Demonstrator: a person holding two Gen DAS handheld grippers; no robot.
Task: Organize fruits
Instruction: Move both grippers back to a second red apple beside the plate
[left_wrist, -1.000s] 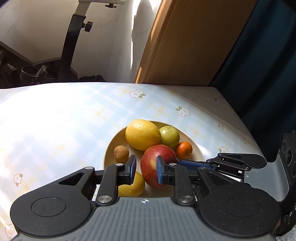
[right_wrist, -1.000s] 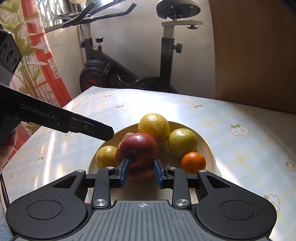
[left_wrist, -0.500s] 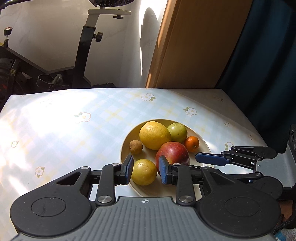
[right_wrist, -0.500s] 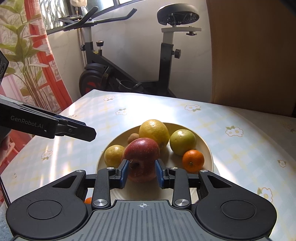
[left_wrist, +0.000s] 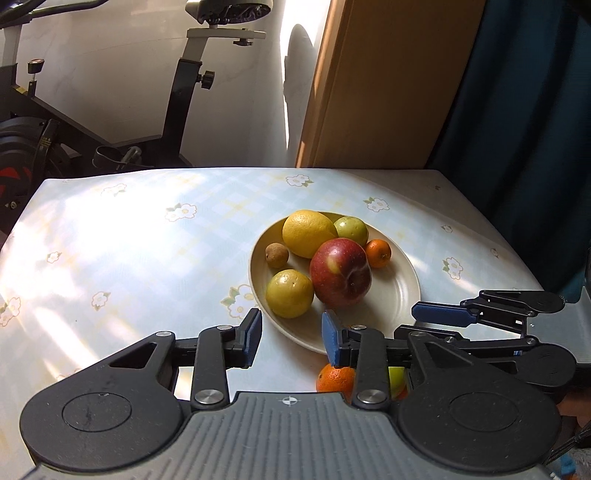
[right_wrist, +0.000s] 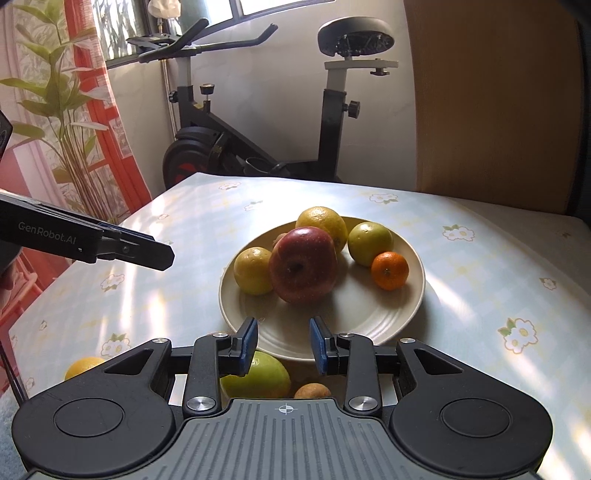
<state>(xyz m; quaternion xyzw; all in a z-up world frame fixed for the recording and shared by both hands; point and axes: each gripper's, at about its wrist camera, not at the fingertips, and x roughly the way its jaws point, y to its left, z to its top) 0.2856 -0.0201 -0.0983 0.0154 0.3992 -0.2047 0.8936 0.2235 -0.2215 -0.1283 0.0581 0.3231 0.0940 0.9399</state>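
A cream plate (left_wrist: 391, 299) holds a red apple (left_wrist: 340, 271), a big yellow citrus (left_wrist: 308, 232), a green fruit (left_wrist: 351, 229), a mandarin (left_wrist: 378, 253), a yellow-green fruit (left_wrist: 289, 293) and a small brown fruit (left_wrist: 277, 255). My left gripper (left_wrist: 291, 338) hovers at the plate's near rim, its jaws opening with nothing between them. My right gripper (right_wrist: 283, 343) hangs over the plate's (right_wrist: 369, 325) near rim with a narrow gap and nothing in it. The apple (right_wrist: 303, 269) lies free on the plate.
Loose fruit lies on the table before the plate: a mandarin (left_wrist: 334, 378), a green fruit (right_wrist: 258, 374), a small brown one (right_wrist: 312, 390) and a yellow one (right_wrist: 83, 365). An exercise bike (right_wrist: 332, 110) stands behind the table. A wooden panel (left_wrist: 388, 92) and a dark curtain stand at the right.
Both grippers have drawn back from the plate, so the fruit looks smaller and farther off. The left jaws have widened. Loose fruit in front of the plate has come into view.
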